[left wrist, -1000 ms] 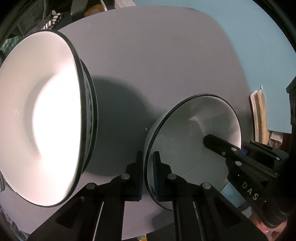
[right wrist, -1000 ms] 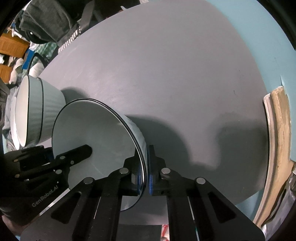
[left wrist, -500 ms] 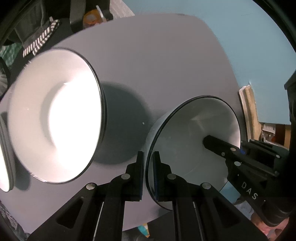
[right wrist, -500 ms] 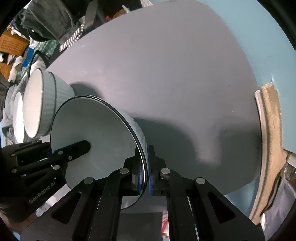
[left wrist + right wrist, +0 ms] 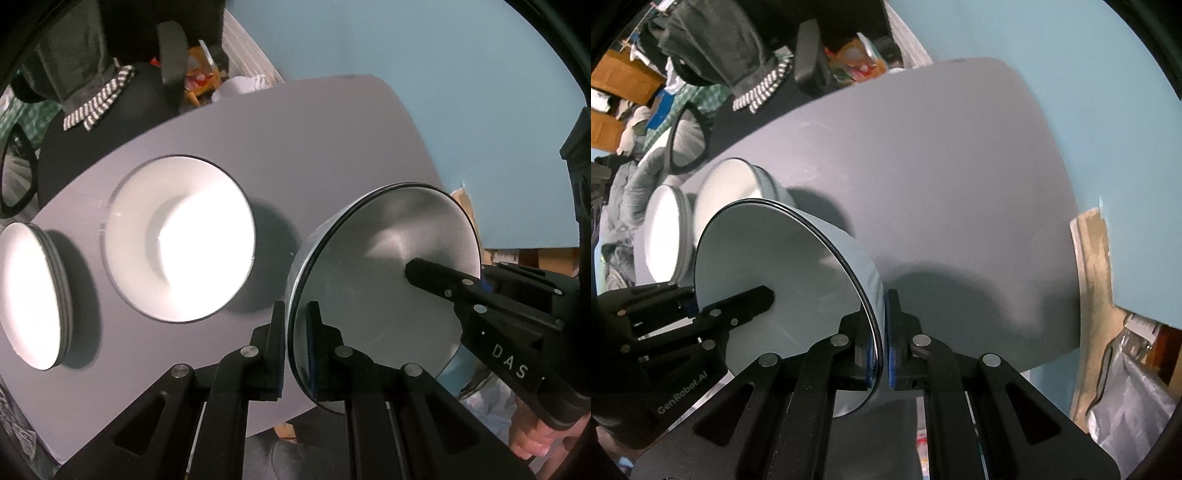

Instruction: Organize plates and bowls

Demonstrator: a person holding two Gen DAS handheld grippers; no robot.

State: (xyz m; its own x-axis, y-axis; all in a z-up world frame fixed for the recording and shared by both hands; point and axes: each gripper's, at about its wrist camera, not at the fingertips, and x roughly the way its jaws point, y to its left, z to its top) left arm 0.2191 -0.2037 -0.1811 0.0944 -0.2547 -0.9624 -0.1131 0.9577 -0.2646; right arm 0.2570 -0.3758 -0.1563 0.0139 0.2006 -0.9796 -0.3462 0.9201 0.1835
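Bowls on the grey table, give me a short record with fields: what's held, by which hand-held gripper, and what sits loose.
held item: black-rimmed bowl, tilted
left hand-held gripper: shut on the bowl's rim
right hand-held gripper: shut on the opposite rim
loose on table: white bowl; stacked bowls beside it
surface: grey table

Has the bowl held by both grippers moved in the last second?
Yes. The held bowl has risen off the grey table: the table and the resting bowl look smaller and farther below the left gripper than before.
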